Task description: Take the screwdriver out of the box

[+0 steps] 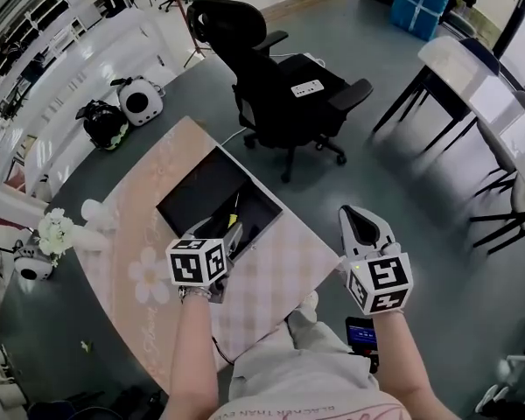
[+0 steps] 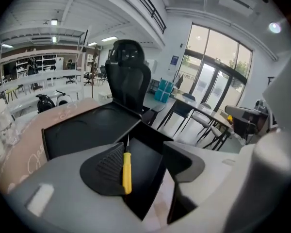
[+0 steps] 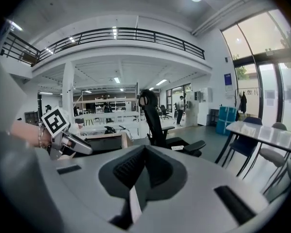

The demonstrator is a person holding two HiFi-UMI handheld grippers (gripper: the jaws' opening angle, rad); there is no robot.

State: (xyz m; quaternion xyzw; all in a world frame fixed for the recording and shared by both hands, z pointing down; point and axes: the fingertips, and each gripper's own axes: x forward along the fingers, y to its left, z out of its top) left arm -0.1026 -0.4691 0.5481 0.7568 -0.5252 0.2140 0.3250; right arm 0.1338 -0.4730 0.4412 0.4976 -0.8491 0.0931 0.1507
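A black box [image 1: 197, 191] lies open on the pink checked tablecloth [image 1: 280, 269], its lid folded back to the left. Inside it lies the screwdriver [image 1: 234, 217] with a yellow handle. My left gripper [image 1: 226, 239] is tilted down over the box's near edge. In the left gripper view the screwdriver [image 2: 127, 171] lies in the box [image 2: 82, 130] between my open left gripper's [image 2: 145, 166] jaws, close along the left pad [image 2: 109, 161], and nothing is pinched. My right gripper [image 1: 363, 224] hangs off the table's right side, its pads [image 3: 136, 169] closed together on nothing.
A black office chair [image 1: 280, 86] stands just beyond the table's far corner. White flowers [image 1: 55, 232] and a white cup [image 1: 94, 213] sit at the table's left end. Bags [image 1: 122, 112] lie on the floor at left. Desks and chairs [image 1: 472, 86] stand at right.
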